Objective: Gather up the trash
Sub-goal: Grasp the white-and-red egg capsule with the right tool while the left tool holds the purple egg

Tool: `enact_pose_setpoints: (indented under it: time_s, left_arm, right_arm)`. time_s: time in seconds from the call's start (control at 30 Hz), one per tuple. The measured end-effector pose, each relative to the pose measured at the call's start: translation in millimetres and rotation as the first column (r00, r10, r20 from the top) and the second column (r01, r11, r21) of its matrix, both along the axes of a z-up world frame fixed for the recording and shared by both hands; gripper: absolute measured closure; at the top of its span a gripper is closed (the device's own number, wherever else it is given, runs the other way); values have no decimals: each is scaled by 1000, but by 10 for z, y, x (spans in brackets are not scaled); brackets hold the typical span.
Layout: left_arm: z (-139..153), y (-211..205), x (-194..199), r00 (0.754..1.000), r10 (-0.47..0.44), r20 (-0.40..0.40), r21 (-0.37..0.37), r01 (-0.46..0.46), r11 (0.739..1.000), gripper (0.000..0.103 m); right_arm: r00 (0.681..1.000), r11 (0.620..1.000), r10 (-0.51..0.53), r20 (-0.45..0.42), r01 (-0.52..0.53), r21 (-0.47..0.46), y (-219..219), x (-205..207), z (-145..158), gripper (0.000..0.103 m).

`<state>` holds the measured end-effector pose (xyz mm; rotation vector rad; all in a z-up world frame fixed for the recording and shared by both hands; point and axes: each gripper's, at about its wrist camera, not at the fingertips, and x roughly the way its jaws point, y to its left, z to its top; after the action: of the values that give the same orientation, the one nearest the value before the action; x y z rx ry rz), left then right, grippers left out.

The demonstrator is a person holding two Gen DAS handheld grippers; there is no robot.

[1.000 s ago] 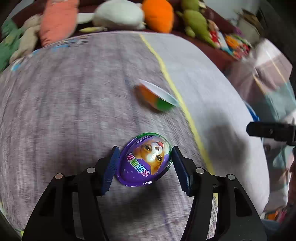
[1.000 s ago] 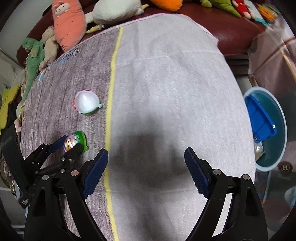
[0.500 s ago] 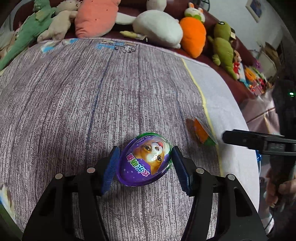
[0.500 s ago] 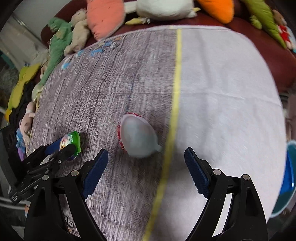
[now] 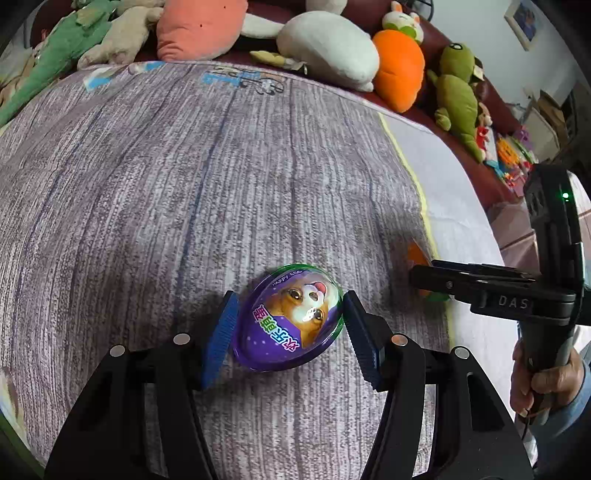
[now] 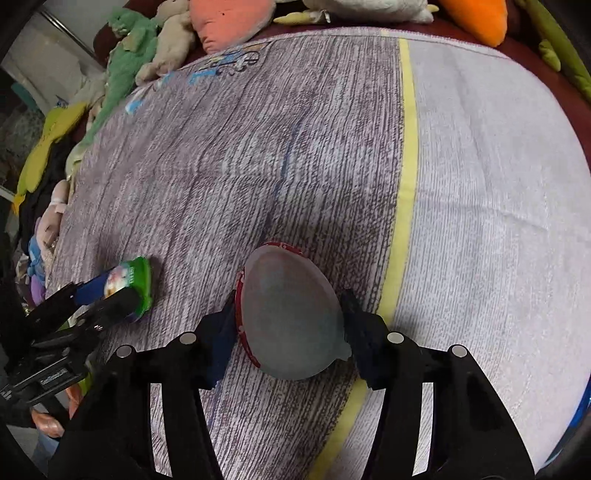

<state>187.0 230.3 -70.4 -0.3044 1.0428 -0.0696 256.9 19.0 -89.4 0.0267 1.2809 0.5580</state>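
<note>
Left wrist view: the left tool point(image 5: 290, 326) has its two blue-padded fingers point(image 5: 221, 339) pressed against either side of one purple egg capsule point(image 5: 290, 326) printed with a dog's face, a green rim showing round its far edge. The capsule sits just above the grey-purple striped blanket point(image 5: 184, 177). Off to the right of this tool, the right tool point(image 5: 436, 275) reaches in sideways, its black fingers covering most of one orange-and-green egg half point(image 5: 415, 254) that lies beside the blanket's yellow stripe point(image 5: 406, 162). The person's right hand point(image 5: 543, 384) grips that tool's handle at the frame edge. Farther ahead, past the blanket's far edge, soft toys line up: one green crocodile point(image 5: 40, 85), one beige bear point(image 5: 118, 40), one pink plush point(image 5: 199, 26), one white plush point(image 5: 328, 51), one orange carrot point(image 5: 400, 74) and one green frog-like toy point(image 5: 458, 96).

Right wrist view: the right tool point(image 6: 290, 332) is narrowed around one egg half point(image 6: 290, 314), shown here with its translucent white dome up and a red rim along the left edge. Both pads point(image 6: 221, 343) sit at the dome's sides; whether they truly press it or only frame it I cannot tell. To this tool's left, the left tool point(image 6: 110, 299) holds the purple capsule point(image 6: 129, 284), its green rim facing out. Just right of the egg half runs the yellow stripe point(image 6: 408, 147), with a plain pale section of blanket point(image 6: 498, 203) beyond. Ahead, the same toys border the far edge.
</note>
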Motion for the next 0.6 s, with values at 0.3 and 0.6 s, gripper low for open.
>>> enact_pose_setpoints:
  time_s: [0.3,0.6]
  left_arm:
    - [142,-407,-36,998,-67,20,19,67,998,44]
    - [336,-1063,-103,984,-171,42,44,169,985,44]
  right_arm:
    - [993,994,-106,46,104,32,-435,-178,246,51]
    - [969,971,-232,84,227,72,-1167,-496,516,51]
